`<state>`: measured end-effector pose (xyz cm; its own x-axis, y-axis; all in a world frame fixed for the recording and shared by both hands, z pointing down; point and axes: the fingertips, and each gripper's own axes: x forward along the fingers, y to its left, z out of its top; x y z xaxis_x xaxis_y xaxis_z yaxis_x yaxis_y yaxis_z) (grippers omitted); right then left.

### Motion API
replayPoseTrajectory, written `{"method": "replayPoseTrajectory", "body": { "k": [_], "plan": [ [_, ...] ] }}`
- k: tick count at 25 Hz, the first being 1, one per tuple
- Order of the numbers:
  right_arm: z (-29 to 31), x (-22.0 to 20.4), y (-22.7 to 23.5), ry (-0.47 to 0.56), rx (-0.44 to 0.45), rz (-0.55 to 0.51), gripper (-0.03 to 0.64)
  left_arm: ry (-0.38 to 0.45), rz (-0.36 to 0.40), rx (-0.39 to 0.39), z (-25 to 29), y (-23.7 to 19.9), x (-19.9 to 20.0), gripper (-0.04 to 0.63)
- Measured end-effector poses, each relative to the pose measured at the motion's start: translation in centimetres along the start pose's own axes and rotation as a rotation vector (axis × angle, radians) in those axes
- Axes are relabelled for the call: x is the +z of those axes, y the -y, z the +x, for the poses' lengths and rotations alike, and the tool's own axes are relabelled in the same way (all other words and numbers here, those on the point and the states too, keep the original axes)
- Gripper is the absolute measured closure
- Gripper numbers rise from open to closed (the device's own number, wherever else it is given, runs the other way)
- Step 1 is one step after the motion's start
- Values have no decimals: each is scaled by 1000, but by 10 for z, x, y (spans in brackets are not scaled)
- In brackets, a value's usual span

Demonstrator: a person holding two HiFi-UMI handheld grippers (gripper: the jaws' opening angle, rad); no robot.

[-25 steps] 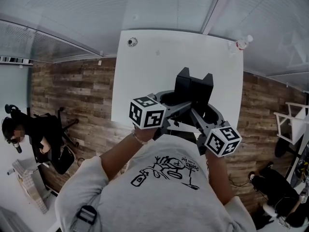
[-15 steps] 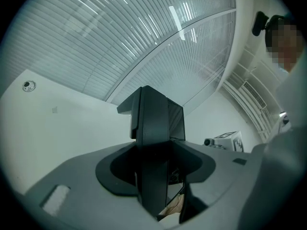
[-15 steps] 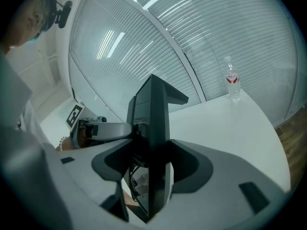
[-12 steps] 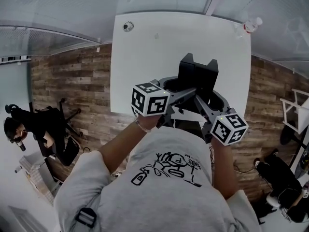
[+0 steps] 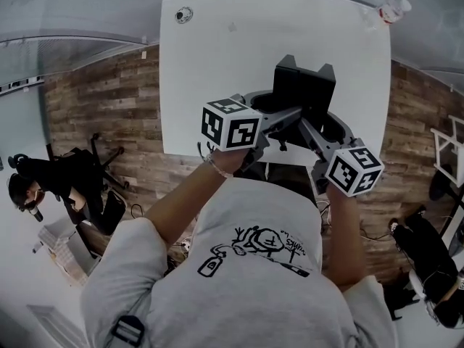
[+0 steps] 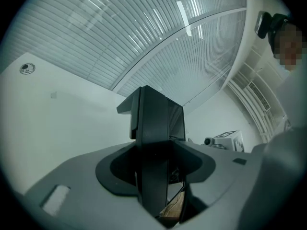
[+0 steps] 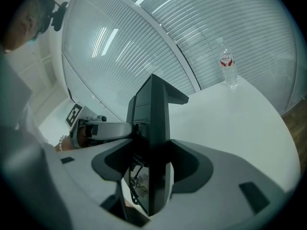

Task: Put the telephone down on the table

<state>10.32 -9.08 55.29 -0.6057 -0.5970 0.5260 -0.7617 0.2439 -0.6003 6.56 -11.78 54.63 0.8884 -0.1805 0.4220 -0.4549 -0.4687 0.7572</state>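
The white rectangular table (image 5: 217, 71) lies below you, and over its near right part your left gripper (image 5: 278, 114) and right gripper (image 5: 319, 125) each clamp one side of the black boxy telephone (image 5: 304, 89). Your right gripper view alone catches the clear plastic water bottle (image 7: 227, 66) standing upright at the table's far edge. Your left gripper view shows the small round grommet (image 6: 27, 69) instead.

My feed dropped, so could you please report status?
Left hand-held gripper, right hand-held gripper shut on telephone. Telephone over table. Water bottle far corner.
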Motion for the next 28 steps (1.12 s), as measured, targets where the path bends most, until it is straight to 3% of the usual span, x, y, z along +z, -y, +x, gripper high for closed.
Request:
{"method": "replayPoseTrajectory", "body": {
  "k": [28],
  "plan": [
    [64, -30, 87, -35, -11, 52, 385, -28, -32, 47, 72, -85, -19, 365]
  ]
}}
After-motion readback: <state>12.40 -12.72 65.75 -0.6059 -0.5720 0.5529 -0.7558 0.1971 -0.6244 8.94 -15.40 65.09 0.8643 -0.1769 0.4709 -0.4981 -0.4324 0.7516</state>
